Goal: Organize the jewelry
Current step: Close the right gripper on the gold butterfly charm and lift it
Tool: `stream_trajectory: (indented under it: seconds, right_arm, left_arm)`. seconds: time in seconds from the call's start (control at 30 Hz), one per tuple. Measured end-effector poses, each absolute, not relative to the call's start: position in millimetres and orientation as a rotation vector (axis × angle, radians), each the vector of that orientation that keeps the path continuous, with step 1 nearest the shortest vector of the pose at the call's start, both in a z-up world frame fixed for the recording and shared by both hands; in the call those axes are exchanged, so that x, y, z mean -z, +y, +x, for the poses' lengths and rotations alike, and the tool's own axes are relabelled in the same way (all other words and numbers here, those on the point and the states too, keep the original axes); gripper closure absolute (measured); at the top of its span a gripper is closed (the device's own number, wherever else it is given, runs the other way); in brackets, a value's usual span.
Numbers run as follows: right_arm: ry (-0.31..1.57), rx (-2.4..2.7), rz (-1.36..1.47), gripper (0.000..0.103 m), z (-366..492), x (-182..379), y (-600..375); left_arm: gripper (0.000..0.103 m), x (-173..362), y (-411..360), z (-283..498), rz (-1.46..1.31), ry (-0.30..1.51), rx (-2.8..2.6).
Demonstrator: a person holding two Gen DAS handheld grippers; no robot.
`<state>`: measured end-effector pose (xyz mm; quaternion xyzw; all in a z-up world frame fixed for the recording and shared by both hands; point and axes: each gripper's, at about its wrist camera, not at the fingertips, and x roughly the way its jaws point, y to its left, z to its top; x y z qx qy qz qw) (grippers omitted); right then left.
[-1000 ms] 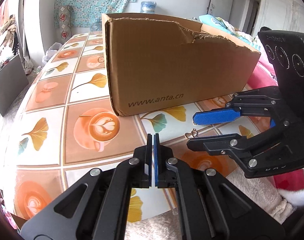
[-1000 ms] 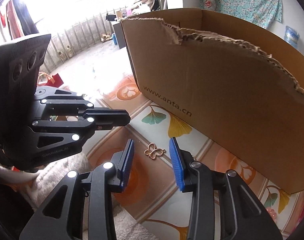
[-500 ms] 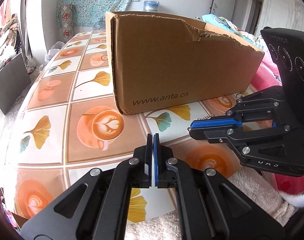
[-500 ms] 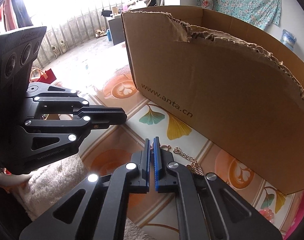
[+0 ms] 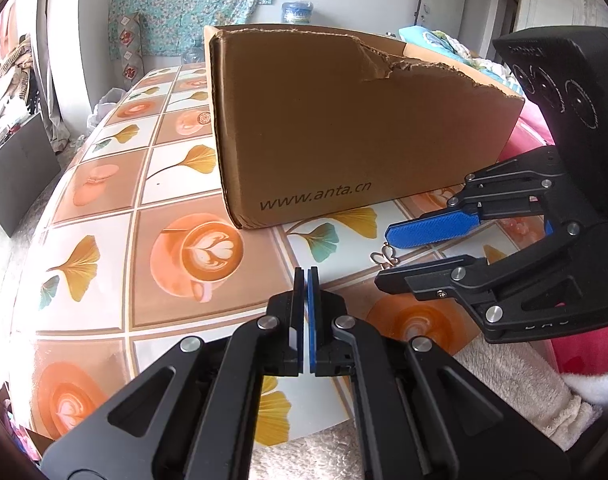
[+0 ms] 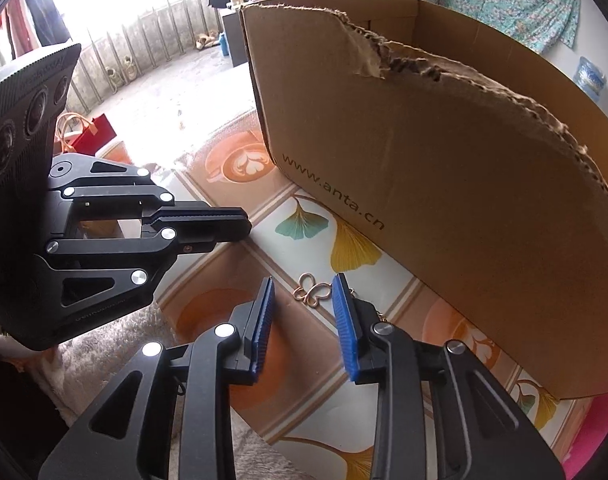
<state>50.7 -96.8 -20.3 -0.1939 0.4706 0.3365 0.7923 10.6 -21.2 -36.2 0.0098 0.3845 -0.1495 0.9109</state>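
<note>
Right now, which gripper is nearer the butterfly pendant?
Right. The right gripper straddles the butterfly pendant, jaws opening, not gripping; the left gripper sits shut, off to its side.

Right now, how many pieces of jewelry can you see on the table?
1: a gold butterfly piece with a chain, lying on the table between the opening right tool's pads. More may be hidden inside the cardboard box.

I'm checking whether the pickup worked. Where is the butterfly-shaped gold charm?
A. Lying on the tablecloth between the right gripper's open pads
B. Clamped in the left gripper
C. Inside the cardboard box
A: the butterfly charm lies flat on the tablecloth between the right gripper's opening, untouching pads.
</note>
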Motion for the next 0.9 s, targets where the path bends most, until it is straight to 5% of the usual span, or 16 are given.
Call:
stream_trajectory:
  seconds: [0.17,0.9]
  right_arm:
    - [1.068,-0.740,-0.442,0.086,62,21,-87]
    - [1.069,-0.657,-0.318,0.087,60,-1,-108]
  left_arm:
    - [0.102,36,-21,8,0.018,0.788,0.313]
    - [0.102,28,-21,0,0.003,0.774,0.364]
